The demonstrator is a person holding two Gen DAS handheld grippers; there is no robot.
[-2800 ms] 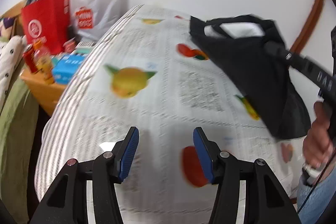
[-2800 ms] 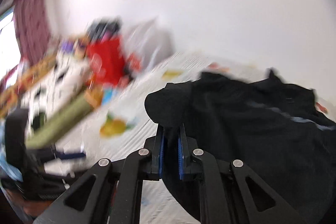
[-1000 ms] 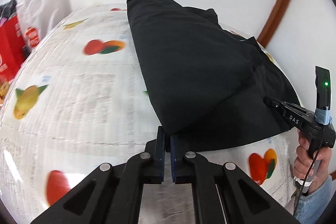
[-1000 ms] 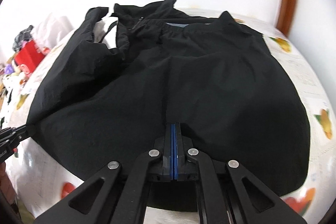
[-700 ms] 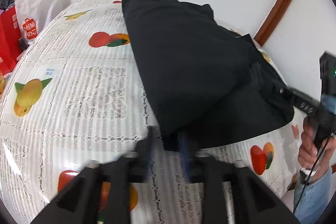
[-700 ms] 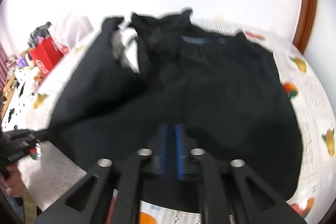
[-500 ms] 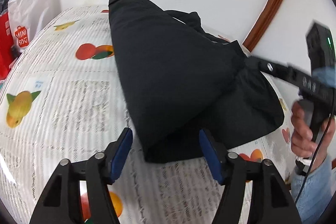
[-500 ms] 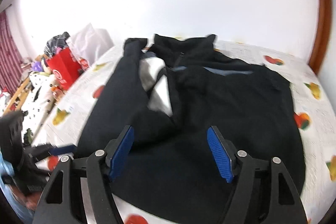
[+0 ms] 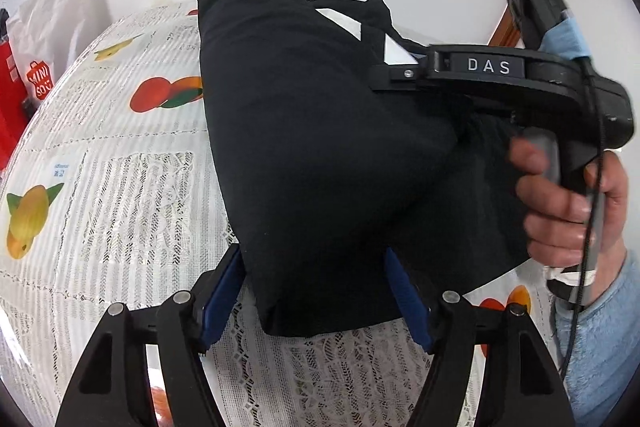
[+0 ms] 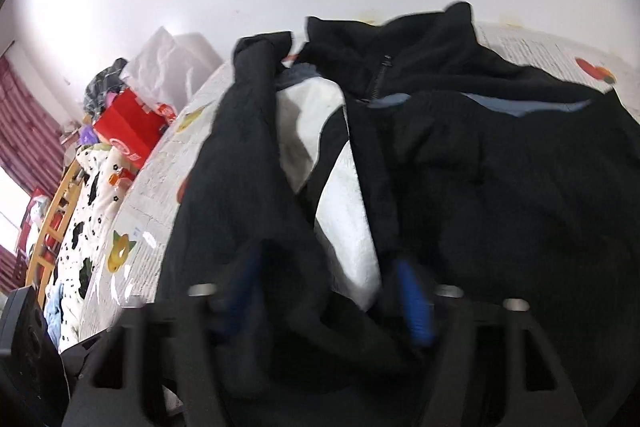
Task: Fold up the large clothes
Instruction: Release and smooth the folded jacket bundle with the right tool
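Note:
A large black jacket (image 9: 320,155) lies on the table, its white lining (image 10: 344,187) showing where the front falls open near the zipped collar (image 10: 384,67). My left gripper (image 9: 316,303) is open, its blue pads on either side of the jacket's near folded corner. My right gripper (image 10: 332,295) is open and low over the jacket beside the lining; in the left wrist view its black body (image 9: 496,71) hovers over the jacket's far right side.
The table carries a white lace cloth with fruit prints (image 9: 120,155). At the far left stand a white Miniso bag (image 9: 44,39) and a red bag (image 10: 128,131). A wooden chair with a spotted cloth (image 10: 80,203) is beside the table. A white wall is behind.
Both grippers let go of the black jacket and opened. The right gripper then moved up over the garment toward the collar; the left stayed at the near corner.

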